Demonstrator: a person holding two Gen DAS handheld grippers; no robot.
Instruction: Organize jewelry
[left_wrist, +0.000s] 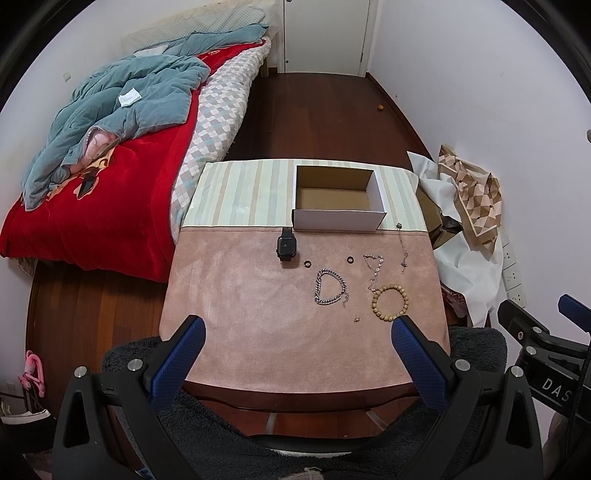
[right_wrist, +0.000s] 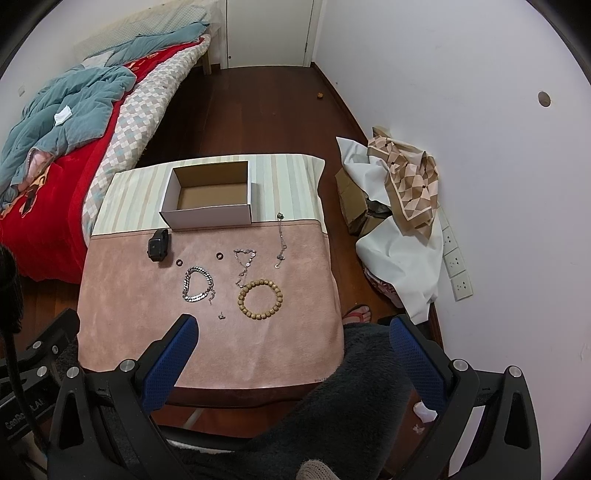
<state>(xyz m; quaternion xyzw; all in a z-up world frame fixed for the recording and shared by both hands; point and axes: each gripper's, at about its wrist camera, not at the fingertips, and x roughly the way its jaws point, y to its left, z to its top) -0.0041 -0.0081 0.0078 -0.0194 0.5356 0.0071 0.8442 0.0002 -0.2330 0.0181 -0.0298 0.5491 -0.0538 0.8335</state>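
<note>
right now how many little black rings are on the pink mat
2: one black ring just right of the smartwatch, the other black ring further right, left of the thin chain. None seems hidden.

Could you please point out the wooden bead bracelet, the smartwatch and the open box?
wooden bead bracelet (right_wrist: 259, 318), right wrist view, bottom beads.
smartwatch (left_wrist: 286, 247), left wrist view, dark screen.
open box (left_wrist: 338, 220), left wrist view, white front wall.
</note>
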